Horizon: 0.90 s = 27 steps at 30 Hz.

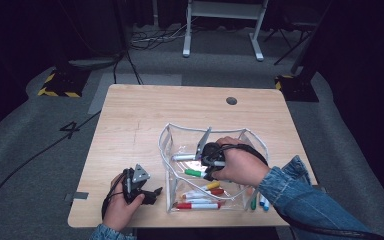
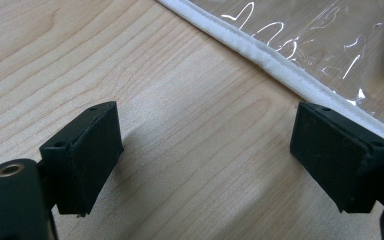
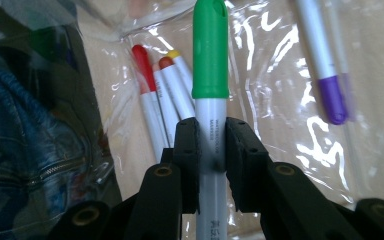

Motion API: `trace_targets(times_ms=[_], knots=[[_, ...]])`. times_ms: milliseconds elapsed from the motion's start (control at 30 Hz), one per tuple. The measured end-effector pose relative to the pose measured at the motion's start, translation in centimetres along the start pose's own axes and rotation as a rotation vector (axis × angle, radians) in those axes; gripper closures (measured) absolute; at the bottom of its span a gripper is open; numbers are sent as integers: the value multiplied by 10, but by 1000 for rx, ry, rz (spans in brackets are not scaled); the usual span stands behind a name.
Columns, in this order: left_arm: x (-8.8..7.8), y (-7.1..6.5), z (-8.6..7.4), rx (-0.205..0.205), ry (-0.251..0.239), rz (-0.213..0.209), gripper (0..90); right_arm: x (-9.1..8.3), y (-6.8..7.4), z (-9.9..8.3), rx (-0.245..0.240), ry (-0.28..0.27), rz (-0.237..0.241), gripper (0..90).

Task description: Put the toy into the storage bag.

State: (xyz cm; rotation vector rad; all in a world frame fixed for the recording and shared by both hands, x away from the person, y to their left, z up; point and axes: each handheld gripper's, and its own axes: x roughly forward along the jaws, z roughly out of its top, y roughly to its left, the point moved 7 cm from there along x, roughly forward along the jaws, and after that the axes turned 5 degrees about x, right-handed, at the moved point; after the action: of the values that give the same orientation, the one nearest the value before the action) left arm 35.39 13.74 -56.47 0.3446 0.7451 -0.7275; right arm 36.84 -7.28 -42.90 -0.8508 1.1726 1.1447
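A clear plastic pouch (image 1: 167, 165) with white piping lies open on the wooden table (image 1: 130, 120). My right gripper (image 1: 206, 172) reaches into it, shut on a green-capped marker (image 1: 195, 173). In the right gripper view the jaws (image 3: 211, 150) clamp the marker's white barrel, and its green cap (image 3: 210, 55) points away. Red-, orange- and yellow-capped markers (image 3: 155, 75) lie in the pouch beneath, with a purple-capped marker (image 3: 330, 95) to the right. My left gripper (image 1: 155, 194) rests open just left of the pouch, jaws (image 2: 212, 150) wide over bare wood, beside the pouch's white edge (image 2: 280, 70).
A few markers (image 1: 260, 201) lie near the table's front right edge, by the denim sleeve (image 1: 300, 195). A round grommet hole (image 1: 231, 100) sits at the back of the table. Bare wood stretches across the left and far halves.
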Motion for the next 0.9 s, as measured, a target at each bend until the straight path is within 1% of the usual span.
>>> trace_targets(times_ms=[133,200,233,267,300,333,400,467,500,567,733,800,900], knots=[[0,0,0,-1,1,-2,136,20,2,2,-13,45,25,770],[0,0,0,1,1,0,136,28,3,2,-17,60,50,756],[0,0,0,3,0,2,136,32,4,1,-8,70,71,724],[0,0,0,-1,2,-2,136,35,4,1,-18,69,79,678],[0,1,0,7,0,9,136,38,3,1,-28,63,82,627],[0,0,0,3,0,4,136,40,3,1,-28,59,85,604],[0,0,0,3,0,3,135,39,0,2,-34,55,51,567],[0,0,0,4,0,4,135,33,-1,5,-29,18,29,550],[0,0,0,4,0,4,135,28,-3,6,-37,0,16,548],[0,0,0,2,-1,3,135,15,-5,6,-29,-36,-24,538],[0,0,0,2,-1,4,135,-18,-11,-1,38,-122,-78,536],[0,0,0,4,0,3,135,-32,-14,-6,57,-158,-97,536],[0,0,0,3,0,3,135,-54,-18,-16,99,-207,-124,538]])
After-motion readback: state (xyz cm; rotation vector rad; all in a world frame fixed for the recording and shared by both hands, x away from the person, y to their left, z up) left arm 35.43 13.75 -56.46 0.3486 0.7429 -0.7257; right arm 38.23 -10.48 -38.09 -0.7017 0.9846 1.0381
